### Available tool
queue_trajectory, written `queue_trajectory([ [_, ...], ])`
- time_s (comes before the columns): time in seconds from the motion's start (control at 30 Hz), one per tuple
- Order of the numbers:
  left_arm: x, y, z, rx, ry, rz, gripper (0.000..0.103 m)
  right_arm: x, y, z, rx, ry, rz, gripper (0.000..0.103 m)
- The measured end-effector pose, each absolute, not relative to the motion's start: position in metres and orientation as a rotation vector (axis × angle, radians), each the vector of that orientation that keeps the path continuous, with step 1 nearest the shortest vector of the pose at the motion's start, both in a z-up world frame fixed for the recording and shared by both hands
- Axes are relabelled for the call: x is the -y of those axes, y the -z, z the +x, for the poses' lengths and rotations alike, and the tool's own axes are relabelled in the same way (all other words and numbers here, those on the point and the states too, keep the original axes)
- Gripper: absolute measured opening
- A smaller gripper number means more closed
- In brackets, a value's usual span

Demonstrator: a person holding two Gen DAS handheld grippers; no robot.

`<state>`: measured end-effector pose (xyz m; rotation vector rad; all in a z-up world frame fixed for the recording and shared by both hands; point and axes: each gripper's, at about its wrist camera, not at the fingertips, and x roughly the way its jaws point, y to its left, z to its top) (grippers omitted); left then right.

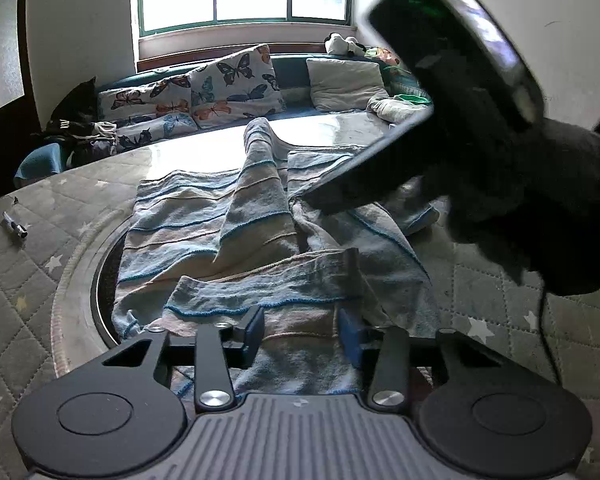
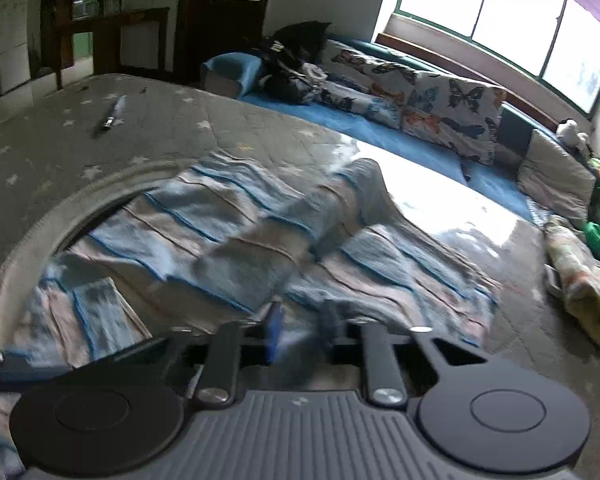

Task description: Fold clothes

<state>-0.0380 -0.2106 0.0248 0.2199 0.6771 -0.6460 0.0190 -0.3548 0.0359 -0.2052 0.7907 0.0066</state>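
Observation:
A blue and beige striped garment (image 1: 228, 216) lies spread and rumpled on the quilted star-pattern table cover (image 1: 40, 248). A raised fold runs up its middle. My left gripper (image 1: 302, 324) stands low over the near hem, its jaws apart with cloth lying between them. My right gripper (image 2: 300, 320) is just above the garment (image 2: 228, 248) near its front edge, its jaws a small gap apart with cloth bunched between them; the view is blurred. The right gripper's black body (image 1: 480, 128) fills the upper right of the left wrist view, its fingers reaching the garment's right part.
A round ring seam (image 1: 72, 264) with a dark opening lies under the garment's left side. A small metal pen-like object (image 1: 15, 229) lies at the far left of the table. A blue sofa with butterfly cushions (image 1: 228, 80) runs behind the table under a window.

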Motion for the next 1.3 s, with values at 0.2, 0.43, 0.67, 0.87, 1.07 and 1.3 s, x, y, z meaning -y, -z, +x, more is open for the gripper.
queue_trajectory([
  [0.2,0.208,-0.027,-0.041,-0.67,0.653,0.198,0.018,0.381,-0.058,-0.014,-0.731,0.052,-0.162,0.002],
  [0.43,0.206,-0.033,-0.044,-0.659,0.637,0.171,0.008,0.362,-0.062,0.005,-0.713,-0.039,-0.125,0.035],
  [0.67,0.203,-0.036,-0.044,-0.651,0.66,0.164,0.009,0.337,-0.026,0.039,-0.844,-0.072,-0.129,0.032],
  [0.87,0.217,-0.034,-0.052,-0.626,0.7,0.206,0.043,0.343,-0.028,0.022,-0.827,-0.027,-0.167,0.004],
  [1.07,0.225,-0.025,-0.051,-0.629,0.689,0.243,0.025,0.367,-0.057,-0.022,-0.726,0.035,-0.156,0.003],
  [1.3,0.207,-0.03,-0.047,-0.632,0.633,0.186,0.006,0.406,-0.076,-0.09,-0.651,0.153,-0.054,0.003],
])
